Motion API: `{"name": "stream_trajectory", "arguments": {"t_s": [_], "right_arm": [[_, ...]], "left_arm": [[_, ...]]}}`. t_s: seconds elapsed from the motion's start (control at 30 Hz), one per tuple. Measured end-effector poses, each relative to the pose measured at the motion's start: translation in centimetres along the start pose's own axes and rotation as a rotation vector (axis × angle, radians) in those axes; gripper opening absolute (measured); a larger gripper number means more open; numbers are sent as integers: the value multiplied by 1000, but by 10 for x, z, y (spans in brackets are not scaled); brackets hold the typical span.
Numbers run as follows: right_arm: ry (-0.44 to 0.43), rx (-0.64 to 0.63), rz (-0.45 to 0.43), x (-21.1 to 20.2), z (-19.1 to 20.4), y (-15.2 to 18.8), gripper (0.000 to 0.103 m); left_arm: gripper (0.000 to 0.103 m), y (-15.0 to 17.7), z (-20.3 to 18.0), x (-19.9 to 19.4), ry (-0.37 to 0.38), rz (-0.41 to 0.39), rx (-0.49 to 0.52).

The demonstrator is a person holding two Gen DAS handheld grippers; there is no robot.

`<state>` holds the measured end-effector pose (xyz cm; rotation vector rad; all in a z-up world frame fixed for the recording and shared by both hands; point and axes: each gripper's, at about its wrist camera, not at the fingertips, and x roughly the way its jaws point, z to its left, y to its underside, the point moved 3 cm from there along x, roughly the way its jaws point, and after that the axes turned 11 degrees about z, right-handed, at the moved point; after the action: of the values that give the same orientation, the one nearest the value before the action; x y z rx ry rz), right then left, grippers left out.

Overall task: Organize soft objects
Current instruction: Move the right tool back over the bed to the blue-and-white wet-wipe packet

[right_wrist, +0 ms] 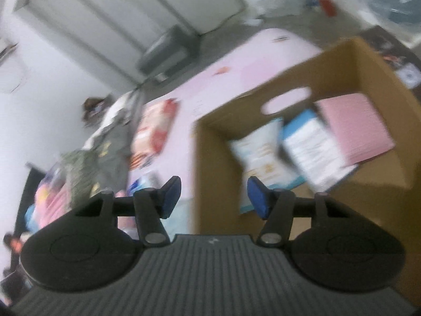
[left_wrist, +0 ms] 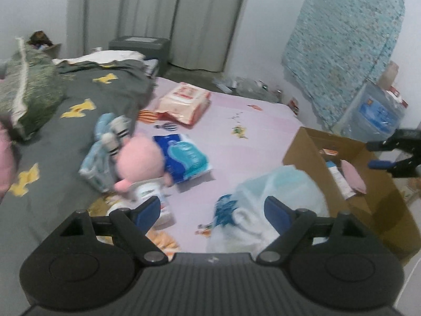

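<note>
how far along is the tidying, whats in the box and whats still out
Partly done: the cardboard box holds a pink pad and two packs. Both hand-held grippers, left and right, are open, holding nothing. The pink plush, blue pack and plastic bag remain on the bed.

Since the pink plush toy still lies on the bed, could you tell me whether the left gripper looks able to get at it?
Probably yes. The left gripper is open and empty, and the round pink plush toy lies ahead to its left atop the pile, uncovered, with bare pink bedsheet in between. The small white bottle beside it might get nudged.
</note>
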<state>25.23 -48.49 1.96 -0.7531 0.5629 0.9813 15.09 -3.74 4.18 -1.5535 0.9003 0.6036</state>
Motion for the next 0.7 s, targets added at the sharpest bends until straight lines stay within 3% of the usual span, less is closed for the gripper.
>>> {"name": "stream_trajectory", "arguments": {"t_s": [0.23, 0.53, 0.6, 0.7], "right_arm": [[-112, -114, 124, 30, 84, 15, 57], [-59, -245, 288, 122, 169, 5, 58], [-35, -264, 331, 150, 179, -2, 57], [-15, -238, 410, 197, 185, -15, 58]], "left_arm": [[87, 21, 8, -9, -48, -88, 16], [86, 22, 9, 14, -80, -114, 55], [86, 16, 15, 23, -45, -107, 13], [74, -11, 24, 52, 29, -88, -58]]}}
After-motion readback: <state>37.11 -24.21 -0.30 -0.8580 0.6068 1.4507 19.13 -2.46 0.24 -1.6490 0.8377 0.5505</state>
